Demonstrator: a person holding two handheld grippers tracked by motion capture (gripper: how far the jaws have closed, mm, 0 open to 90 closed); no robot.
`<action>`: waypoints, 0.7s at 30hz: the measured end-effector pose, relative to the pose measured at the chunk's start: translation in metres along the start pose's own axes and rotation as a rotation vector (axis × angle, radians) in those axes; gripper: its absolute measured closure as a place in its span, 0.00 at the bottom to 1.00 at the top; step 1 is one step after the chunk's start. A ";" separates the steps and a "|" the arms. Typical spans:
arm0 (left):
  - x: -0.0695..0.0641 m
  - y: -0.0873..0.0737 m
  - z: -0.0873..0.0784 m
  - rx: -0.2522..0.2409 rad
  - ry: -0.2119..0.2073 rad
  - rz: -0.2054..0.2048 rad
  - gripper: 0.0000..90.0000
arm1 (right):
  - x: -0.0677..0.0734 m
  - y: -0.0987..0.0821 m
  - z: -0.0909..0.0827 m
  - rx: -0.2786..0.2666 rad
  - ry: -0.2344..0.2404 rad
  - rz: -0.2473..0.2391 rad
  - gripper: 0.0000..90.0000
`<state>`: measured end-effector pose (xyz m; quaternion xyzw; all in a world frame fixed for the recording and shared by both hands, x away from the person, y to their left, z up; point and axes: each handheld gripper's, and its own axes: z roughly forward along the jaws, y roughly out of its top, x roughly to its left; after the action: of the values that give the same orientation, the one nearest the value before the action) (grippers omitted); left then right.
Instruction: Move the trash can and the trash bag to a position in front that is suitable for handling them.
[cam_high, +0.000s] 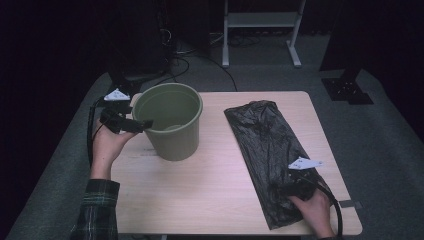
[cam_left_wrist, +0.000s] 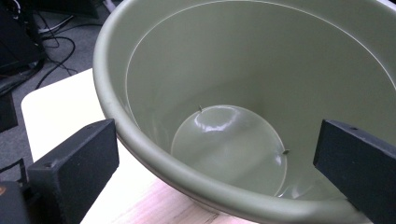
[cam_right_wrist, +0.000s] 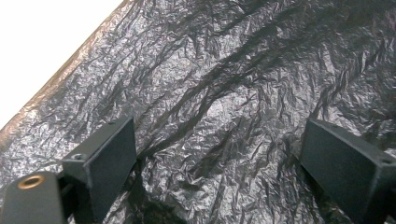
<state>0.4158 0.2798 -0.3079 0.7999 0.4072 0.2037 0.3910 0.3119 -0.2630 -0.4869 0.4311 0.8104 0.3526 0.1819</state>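
Meanwhile, a green plastic bucket (cam_high: 172, 122) is seen standing upright on the left half of a light wooden table (cam_high: 215, 190), with a crumpled black plastic bag (cam_high: 267, 150) laid flat along the right half, well apart from it. The left gripper (cam_high: 142, 124) is held at the bucket's near-left rim; in the left gripper view its jaws are spread wide, one outside the wall and one over the inside, with the rim (cam_left_wrist: 154, 161) running between them and not yet pinched. The bucket's bare round bottom (cam_left_wrist: 229, 147) is shown below. The right gripper (cam_high: 295, 186) is lowered onto the near end of the bag, close to the table's front right corner. In the right gripper view its jaws are likewise spread, with wrinkled black film (cam_right_wrist: 219, 107) lying between and under them, and nothing is clamped. A plaid sleeve (cam_high: 97, 210) is visible on the person's left forearm.
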 end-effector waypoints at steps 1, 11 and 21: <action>0.001 0.000 0.001 -0.002 -0.002 -0.001 0.00 | 0.000 0.000 0.000 0.000 0.000 0.000 0.11; 0.006 0.002 0.009 0.028 -0.005 -0.016 0.00 | 0.000 0.000 0.000 0.000 0.000 -0.001 0.11; -0.007 0.004 0.014 0.023 -0.058 0.020 0.00 | 0.000 0.000 0.000 0.000 0.000 -0.001 0.11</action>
<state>0.4223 0.2662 -0.3136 0.8139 0.3900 0.1798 0.3913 0.3119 -0.2630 -0.4870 0.4309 0.8104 0.3526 0.1823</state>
